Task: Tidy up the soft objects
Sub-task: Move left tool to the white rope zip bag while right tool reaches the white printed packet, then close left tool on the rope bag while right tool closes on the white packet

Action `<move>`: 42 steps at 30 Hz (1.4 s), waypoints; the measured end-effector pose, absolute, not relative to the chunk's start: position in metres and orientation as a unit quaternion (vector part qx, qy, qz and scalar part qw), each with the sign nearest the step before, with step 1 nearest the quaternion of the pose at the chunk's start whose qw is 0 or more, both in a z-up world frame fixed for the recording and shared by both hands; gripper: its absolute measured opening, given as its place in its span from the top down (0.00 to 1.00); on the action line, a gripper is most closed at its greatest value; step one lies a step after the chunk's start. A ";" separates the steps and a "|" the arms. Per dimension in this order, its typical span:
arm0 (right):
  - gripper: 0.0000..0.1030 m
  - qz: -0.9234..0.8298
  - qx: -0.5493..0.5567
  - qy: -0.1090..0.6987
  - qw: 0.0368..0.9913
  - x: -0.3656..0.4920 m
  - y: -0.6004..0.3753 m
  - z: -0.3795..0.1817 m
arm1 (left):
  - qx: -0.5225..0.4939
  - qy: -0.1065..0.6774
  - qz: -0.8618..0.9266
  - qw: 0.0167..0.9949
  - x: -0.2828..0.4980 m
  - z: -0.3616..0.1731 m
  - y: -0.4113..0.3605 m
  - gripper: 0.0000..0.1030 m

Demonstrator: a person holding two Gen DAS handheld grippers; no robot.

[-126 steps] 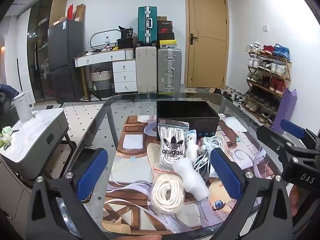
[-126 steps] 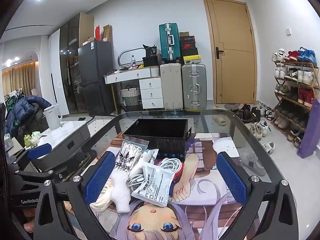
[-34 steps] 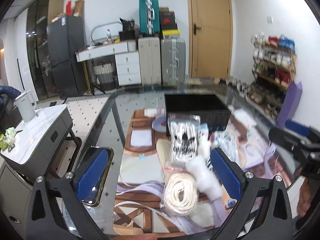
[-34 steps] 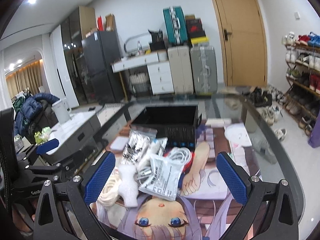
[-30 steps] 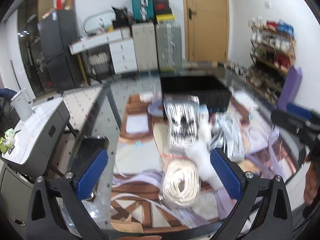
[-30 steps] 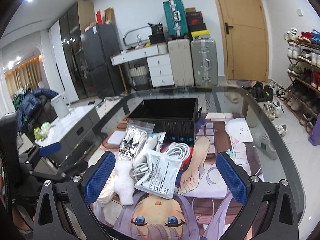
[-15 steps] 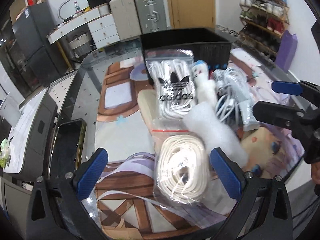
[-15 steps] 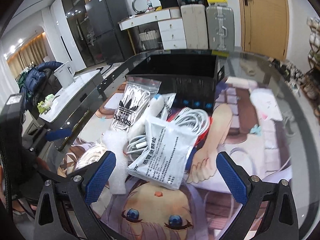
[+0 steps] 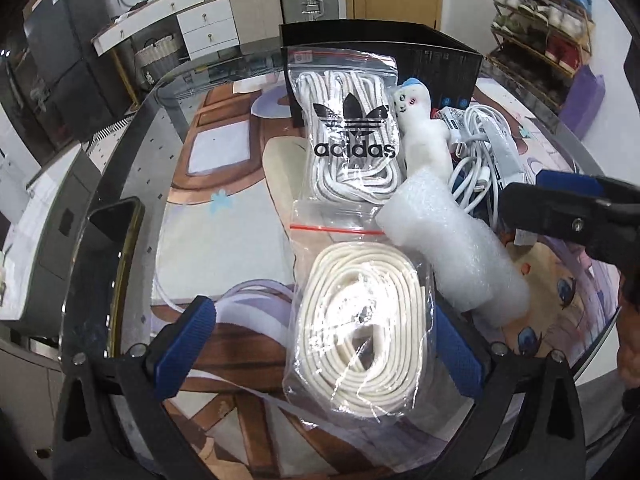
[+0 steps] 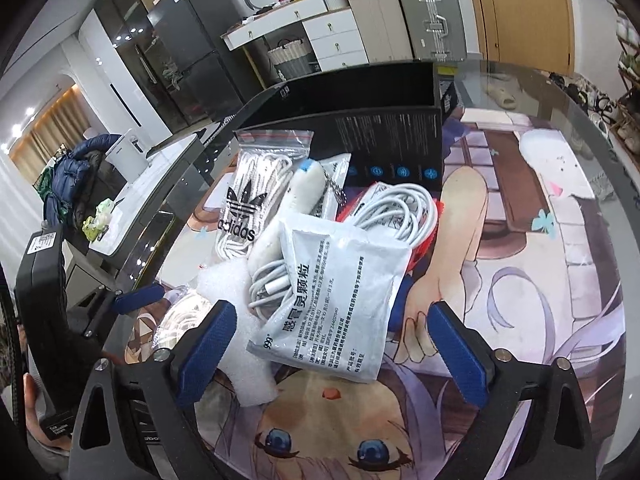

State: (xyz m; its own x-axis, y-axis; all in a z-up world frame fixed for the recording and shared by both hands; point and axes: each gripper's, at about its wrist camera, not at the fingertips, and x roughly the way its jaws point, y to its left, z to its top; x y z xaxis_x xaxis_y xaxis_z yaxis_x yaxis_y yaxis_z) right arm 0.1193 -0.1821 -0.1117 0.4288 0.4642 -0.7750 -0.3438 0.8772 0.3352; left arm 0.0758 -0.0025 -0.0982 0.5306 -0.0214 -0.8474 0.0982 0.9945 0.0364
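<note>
A clear bag of coiled cream cord [image 9: 362, 332] lies on the table between the pads of the left gripper [image 9: 324, 340], nearer the right-hand pad, which it seems to brush at its edge; the left-hand pad stands clear of it. The left jaws are spread wide and grip nothing. Just ahead of them lies a zip bag of white laces marked adidas [image 9: 350, 140], and to its right a small white plush figure [image 9: 420, 128] and a roll of white foam wrap [image 9: 452, 244], the foam touching the cord bag's far corner.

The right gripper [image 10: 334, 354] has its jaws wide too, though they are closing; a white medicine sachet [image 10: 336, 304] with printed text lies between the pads, touched by neither. The foam wrap [image 10: 244, 364] sits against the inner side of its left-hand pad. Beyond the sachet a bundle of white charging cable [image 10: 396, 216] is heaped on a red packet.

All of it rests on a glass table [image 10: 592, 128] over an illustrated mat [image 10: 520, 264]. A black open box [image 10: 360, 120] stands beyond the heap, the lace bag leaning at its near wall. A phone [image 9: 108, 248] lies well left of the left gripper.
</note>
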 end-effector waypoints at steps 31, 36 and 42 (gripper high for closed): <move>0.55 0.256 0.056 0.484 0.835 0.117 -0.186 -0.110 | 0.064 0.495 -0.110 0.859 0.078 -0.088 -0.018 0.60; 0.58 0.253 0.045 0.480 0.839 0.116 -0.188 -0.108 | 0.070 0.490 -0.107 0.862 0.076 -0.082 -0.016 0.65; 0.58 0.254 0.030 0.462 0.849 0.109 -0.190 -0.097 | 0.085 0.460 -0.104 0.878 0.067 -0.063 -0.014 0.65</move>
State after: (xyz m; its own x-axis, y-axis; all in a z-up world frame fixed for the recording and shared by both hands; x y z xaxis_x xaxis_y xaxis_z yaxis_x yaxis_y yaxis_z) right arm 0.1091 -0.1897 -0.0967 0.4436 0.4585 -0.7700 -0.4031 0.8695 0.2855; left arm 0.0674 -0.0144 -0.0629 0.5555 -0.1052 -0.8248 0.2613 0.9638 0.0530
